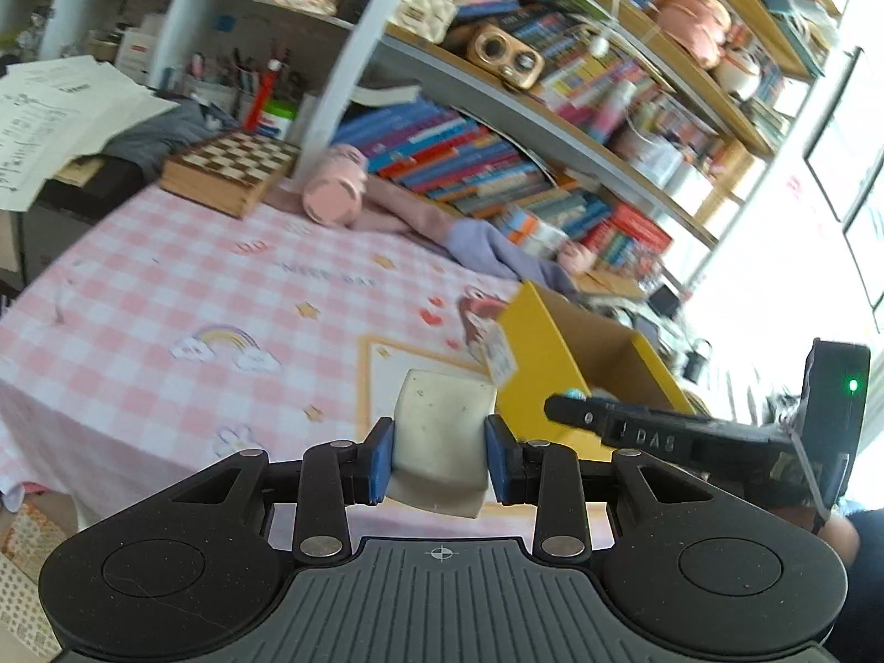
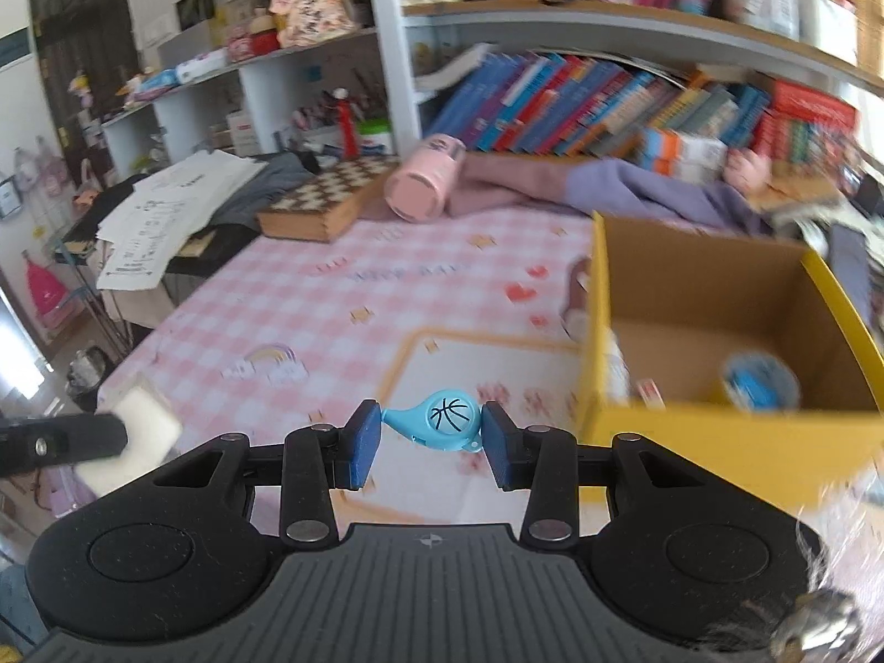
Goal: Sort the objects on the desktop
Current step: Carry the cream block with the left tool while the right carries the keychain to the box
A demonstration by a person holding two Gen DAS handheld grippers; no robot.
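Left tongs (image 1: 439, 456) grip eraser (image 1: 442, 442); right tongs (image 2: 432, 439) pinch whistle (image 2: 439, 420) crosswise.

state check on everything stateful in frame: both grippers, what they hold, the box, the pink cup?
left gripper: shut on white eraser, held off the table
right gripper: shut on blue whistle, held off the table
yellow box: open top, upright, blue item already inside
pink cup: lying on its side
chessboard case: closed

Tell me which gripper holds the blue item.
The right gripper, pinching the light-blue teardrop whistle with a basketball print; the left gripper holds a white rectangular eraser.
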